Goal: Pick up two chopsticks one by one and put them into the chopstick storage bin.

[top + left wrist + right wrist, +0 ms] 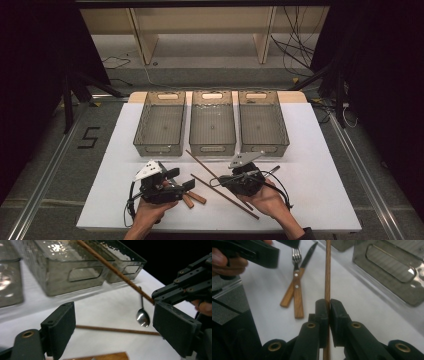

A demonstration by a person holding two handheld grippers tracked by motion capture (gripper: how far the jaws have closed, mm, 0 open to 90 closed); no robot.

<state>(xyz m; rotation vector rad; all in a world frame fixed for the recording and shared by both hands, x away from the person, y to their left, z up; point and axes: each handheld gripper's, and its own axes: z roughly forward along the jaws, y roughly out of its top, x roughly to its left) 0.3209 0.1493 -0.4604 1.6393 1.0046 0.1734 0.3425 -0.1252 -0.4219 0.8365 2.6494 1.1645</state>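
The right claw (pixel 329 307) has its jaws closed tight on one chopstick (pixel 327 272), lifted at frame centre; the left claw (pixel 112 322) gapes wide, holding nothing. All three bins (pixel 212 122) look empty, so sorting seems barely begun: second chopstick (pixel 117 330), spoon (pixel 143 317), fork (pixel 297 285) and knife (pixel 298 277) lie on the worktop (pixel 320 175).

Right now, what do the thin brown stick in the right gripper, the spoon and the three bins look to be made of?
The thin brown stick in the right gripper looks like wood or bamboo: matt, with faint lengthwise grain. The small shiny spoon seems polished metal, since its bowl mirrors the light. The three grey see-through bins look like smoky clear plastic, glossy, with moulded handle slots.
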